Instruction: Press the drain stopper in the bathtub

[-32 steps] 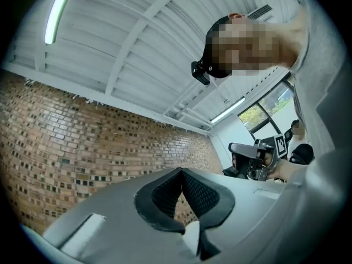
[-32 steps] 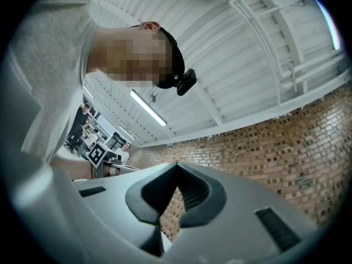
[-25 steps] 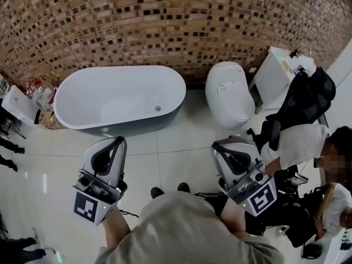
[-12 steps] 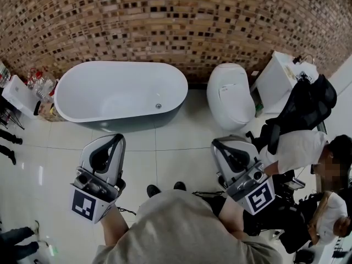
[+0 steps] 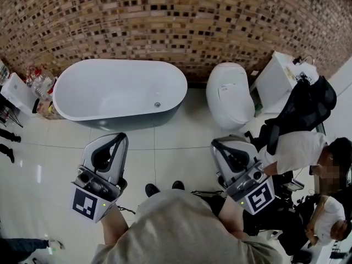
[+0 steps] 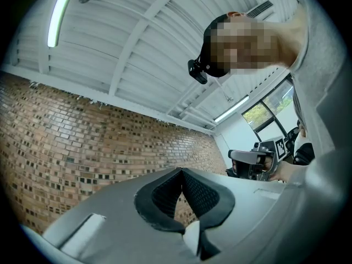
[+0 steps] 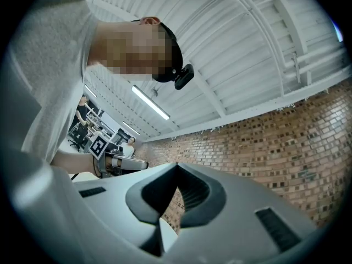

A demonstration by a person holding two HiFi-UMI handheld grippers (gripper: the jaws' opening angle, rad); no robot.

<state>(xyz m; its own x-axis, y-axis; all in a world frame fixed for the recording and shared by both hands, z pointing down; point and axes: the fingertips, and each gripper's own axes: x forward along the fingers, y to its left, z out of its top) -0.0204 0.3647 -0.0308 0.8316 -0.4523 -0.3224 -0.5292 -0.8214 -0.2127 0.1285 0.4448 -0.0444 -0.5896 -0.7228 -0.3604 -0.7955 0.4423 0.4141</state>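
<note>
The white oval bathtub (image 5: 82, 111) stands against the brick wall at the upper left of the head view. Its small round drain stopper (image 5: 157, 104) sits on the tub floor near the right end. My left gripper (image 5: 117, 139) is held over the floor tiles, well short of the tub's front rim, jaws shut and empty. My right gripper (image 5: 218, 144) hovers further right, in front of the toilet, also shut on nothing. In the left gripper view the left gripper (image 6: 181, 172) points up at wall and ceiling. The right gripper (image 7: 176, 166) does the same in its own view.
A white toilet (image 5: 230, 94) stands right of the tub, with a white cabinet (image 5: 278, 73) beyond it. A seated person (image 5: 297, 147) and a black chair (image 5: 305, 100) crowd the right side. A shelf with bottles (image 5: 36, 87) stands at the tub's left end.
The tub and toilet have drifted slightly up and left in the head view. Both grippers stay shut in nearly the same spots. Feet at the left edge have shifted.
</note>
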